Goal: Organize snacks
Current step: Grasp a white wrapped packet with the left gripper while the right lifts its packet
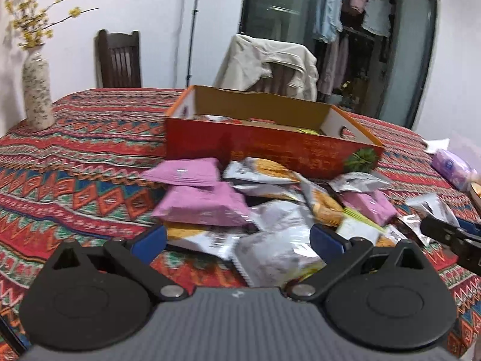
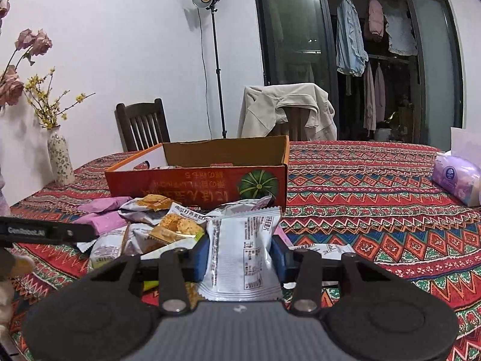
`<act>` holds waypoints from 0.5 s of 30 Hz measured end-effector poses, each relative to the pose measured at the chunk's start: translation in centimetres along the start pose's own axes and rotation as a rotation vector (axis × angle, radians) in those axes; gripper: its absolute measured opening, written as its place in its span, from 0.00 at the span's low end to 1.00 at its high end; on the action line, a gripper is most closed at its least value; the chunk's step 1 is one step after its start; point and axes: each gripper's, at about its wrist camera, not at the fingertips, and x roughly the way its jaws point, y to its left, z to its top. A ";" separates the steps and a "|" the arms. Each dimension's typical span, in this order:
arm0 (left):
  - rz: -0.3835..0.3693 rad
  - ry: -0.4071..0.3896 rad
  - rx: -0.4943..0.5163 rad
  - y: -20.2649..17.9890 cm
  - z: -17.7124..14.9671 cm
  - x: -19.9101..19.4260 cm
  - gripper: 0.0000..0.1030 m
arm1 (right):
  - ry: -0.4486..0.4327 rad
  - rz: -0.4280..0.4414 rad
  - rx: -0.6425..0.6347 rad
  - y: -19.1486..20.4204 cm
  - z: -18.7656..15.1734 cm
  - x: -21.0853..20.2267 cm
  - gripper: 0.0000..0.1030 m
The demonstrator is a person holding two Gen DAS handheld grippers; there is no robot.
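Item: white snack packet (image 2: 242,258), pinched in my right gripper (image 2: 240,254) above the pile (image 1: 270,210) before the orange box (image 2: 198,180) mid-table; left gripper (image 1: 237,237) agape, empty; risk: slick foil slipping free.

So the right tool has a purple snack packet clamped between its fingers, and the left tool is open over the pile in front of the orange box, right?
Not quite: the packet in the right tool is white with printed text, not purple, as the right wrist view shows. The white packet is clamped between its fingers. The rest holds: the left tool is open over the pile in front of the orange box.
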 end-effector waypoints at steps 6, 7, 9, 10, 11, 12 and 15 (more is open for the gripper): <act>-0.001 0.035 0.007 -2.5 0.1 1.4 1.00 | -0.001 0.023 0.010 -0.6 -0.3 -0.1 0.40; 0.006 0.042 0.001 -2.6 0.2 1.7 1.00 | -0.001 0.027 0.010 -0.6 -0.4 -0.1 0.40; 0.032 0.067 -0.015 -2.8 0.0 2.5 1.00 | 0.002 0.035 0.012 -0.9 -0.5 -0.1 0.40; 0.043 0.079 -0.021 -2.9 -0.1 2.8 1.00 | 0.005 0.038 0.013 -1.0 -0.5 0.0 0.40; 0.054 0.089 -0.028 -3.0 -0.2 3.2 1.00 | 0.007 0.040 0.014 -1.0 -0.6 0.1 0.40; 0.056 0.092 -0.037 -2.9 -0.4 3.3 1.00 | 0.008 0.043 0.014 -1.0 -0.7 0.1 0.41; 0.036 0.109 -0.075 -2.5 -0.5 3.4 0.99 | 0.006 0.055 0.029 -1.3 -0.8 0.2 0.41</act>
